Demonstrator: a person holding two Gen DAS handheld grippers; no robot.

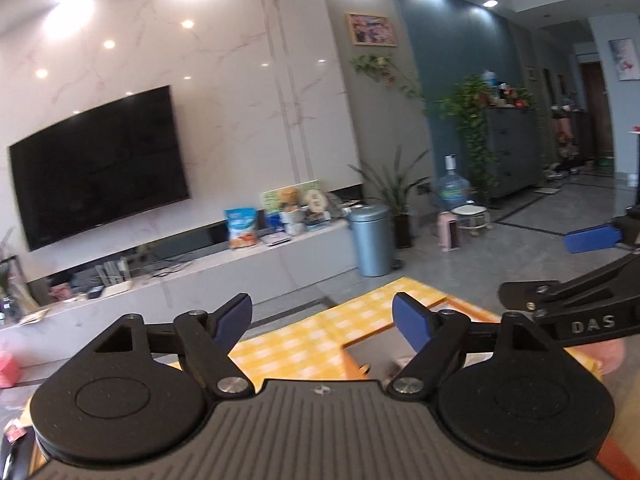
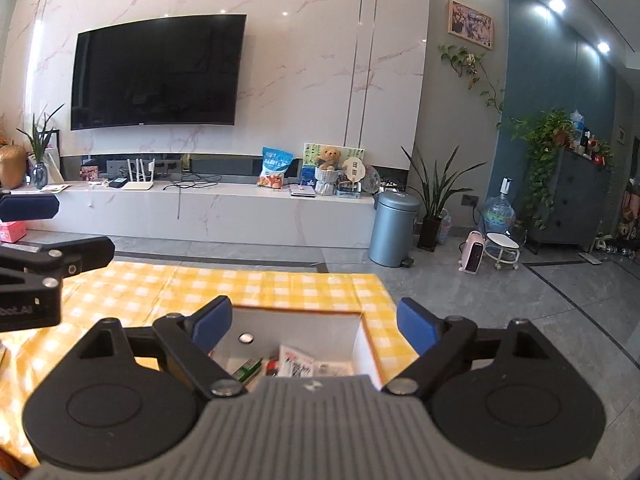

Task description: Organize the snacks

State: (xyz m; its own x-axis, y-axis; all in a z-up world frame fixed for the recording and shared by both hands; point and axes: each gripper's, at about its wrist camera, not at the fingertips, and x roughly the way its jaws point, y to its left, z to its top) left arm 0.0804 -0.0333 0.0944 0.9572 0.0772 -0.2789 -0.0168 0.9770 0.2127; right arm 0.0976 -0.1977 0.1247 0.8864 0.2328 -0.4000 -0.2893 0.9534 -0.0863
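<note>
An open white box point(image 2: 362, 344) sits on a yellow checked tablecloth point(image 2: 248, 284). Several snack packets point(image 2: 296, 362) lie inside it, partly hidden by my right gripper's body. My right gripper point(image 2: 314, 326) hangs above the box, open, with nothing between its blue pads. My left gripper point(image 1: 322, 322) is open too and holds nothing, raised over the same tablecloth point(image 1: 304, 340) with the box's corner point(image 1: 374, 354) just below. The right gripper point(image 1: 576, 280) shows at the right of the left wrist view; the left gripper point(image 2: 36, 240) shows at the left of the right wrist view.
Beyond the table is a grey tiled floor, a low TV cabinet point(image 2: 224, 216) with a snack bag point(image 2: 274, 168) and clutter, a wall TV point(image 2: 156, 72), a blue-grey bin point(image 2: 394, 230) and potted plants point(image 2: 436, 200). A pink box point(image 2: 12, 232) lies at the far left.
</note>
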